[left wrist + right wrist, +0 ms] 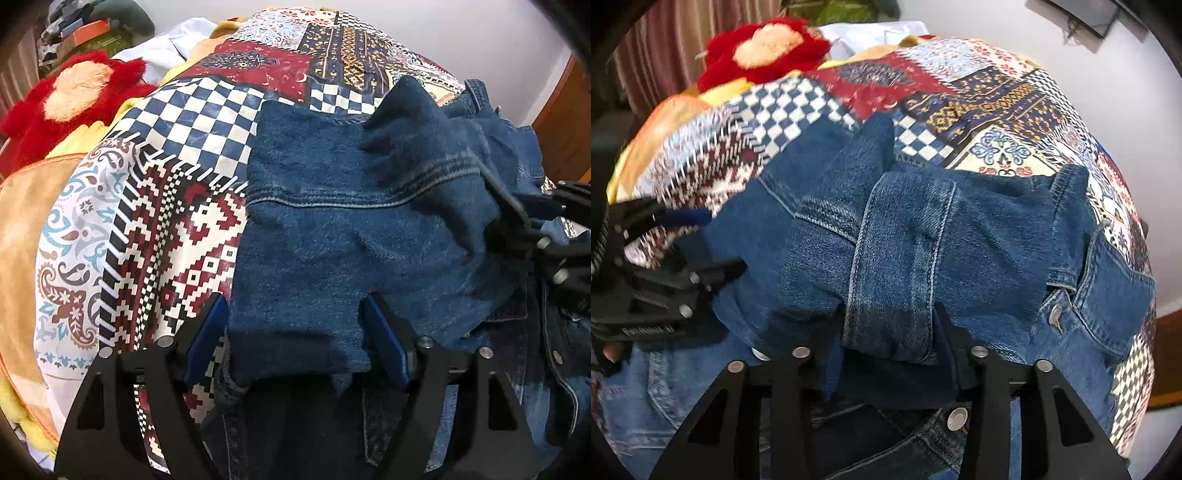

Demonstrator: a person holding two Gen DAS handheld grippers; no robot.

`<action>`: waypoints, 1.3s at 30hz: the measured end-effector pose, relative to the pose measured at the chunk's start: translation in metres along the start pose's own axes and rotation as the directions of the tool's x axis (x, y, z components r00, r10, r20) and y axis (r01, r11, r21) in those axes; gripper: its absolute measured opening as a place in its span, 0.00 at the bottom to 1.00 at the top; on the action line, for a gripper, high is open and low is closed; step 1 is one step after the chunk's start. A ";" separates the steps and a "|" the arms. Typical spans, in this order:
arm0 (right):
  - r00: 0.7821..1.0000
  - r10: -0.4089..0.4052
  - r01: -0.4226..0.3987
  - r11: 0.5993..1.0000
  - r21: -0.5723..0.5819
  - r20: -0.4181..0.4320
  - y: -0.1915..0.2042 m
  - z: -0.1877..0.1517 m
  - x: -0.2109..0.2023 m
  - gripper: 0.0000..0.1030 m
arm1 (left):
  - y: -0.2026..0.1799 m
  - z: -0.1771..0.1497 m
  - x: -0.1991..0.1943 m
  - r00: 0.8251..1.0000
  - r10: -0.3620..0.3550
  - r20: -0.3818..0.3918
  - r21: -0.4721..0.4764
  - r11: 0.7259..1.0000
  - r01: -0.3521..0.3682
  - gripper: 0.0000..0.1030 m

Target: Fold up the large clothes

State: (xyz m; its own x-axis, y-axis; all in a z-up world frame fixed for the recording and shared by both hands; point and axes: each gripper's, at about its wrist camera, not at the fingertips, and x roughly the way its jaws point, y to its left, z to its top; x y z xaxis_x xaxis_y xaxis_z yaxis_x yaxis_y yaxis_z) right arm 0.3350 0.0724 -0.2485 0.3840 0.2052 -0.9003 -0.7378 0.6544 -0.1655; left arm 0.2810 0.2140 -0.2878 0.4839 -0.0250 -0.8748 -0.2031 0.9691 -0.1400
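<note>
I'm over a bed covered by a patchwork bedspread (177, 122), both grippers pointing steeply down at a blue denim jacket (332, 229) that lies bunched on the right half of the spread.

My left gripper (295, 325) has its blue pads (384, 339) standing wide on either side of a folded denim edge. The cloth sits between them, and the right-hand pad touches it. The left-hand pad is just at the cloth's border over the red-and-white pattern. I can't tell if it's really pinching, so I call it spread around the fabric, not clamped.

My right gripper (890, 332) has its jaws close in on a thick doubled band of denim, a cuff or hem with stitched seams. The fabric fills the gap and both fingers press against it, so it's gripping the jacket. A metal button (1054, 314) shows on the denim to the right of that grip, next to a chest pocket. Another button (956, 419) sits lower, below the fingers.

In the right wrist view my left gripper is at the left edge, blurred, touching the jacket's far side. In the left wrist view the right gripper shows at the right edge, on the denim.

Beyond the spread there is a red plush toy (74, 99), yellow fleece (26, 221) and white cloth (173, 48).
</note>
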 end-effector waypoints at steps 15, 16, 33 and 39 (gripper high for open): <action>0.988 0.081 -0.104 0.979 0.177 0.135 -0.041 -0.034 -0.088 0.19 | 0.005 -0.012 0.002 0.995 0.075 -0.059 0.008 0.997 -0.075 0.80; 0.987 0.070 -0.098 0.977 0.191 0.146 -0.048 -0.037 -0.094 0.19 | 0.004 -0.012 0.001 0.995 0.082 -0.065 0.005 0.997 -0.082 0.80; 0.952 -0.019 -0.129 0.880 0.458 0.305 -0.131 -0.126 -0.184 0.06 | -0.021 0.040 -0.078 0.985 0.139 0.098 0.032 0.989 -0.142 0.80; 0.973 -0.041 -0.072 0.880 0.470 0.225 -0.139 -0.161 -0.172 0.06 | -0.057 0.043 -0.079 0.994 0.054 0.091 0.069 0.996 -0.061 0.80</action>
State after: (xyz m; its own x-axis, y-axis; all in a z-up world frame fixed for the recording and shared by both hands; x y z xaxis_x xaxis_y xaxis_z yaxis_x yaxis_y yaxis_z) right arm 0.2821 -0.1713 -0.1352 0.5292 0.3367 -0.7788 -0.4155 0.9031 0.1081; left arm 0.2909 0.1707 -0.1912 0.5472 0.0501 -0.8355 -0.1732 0.9834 -0.0545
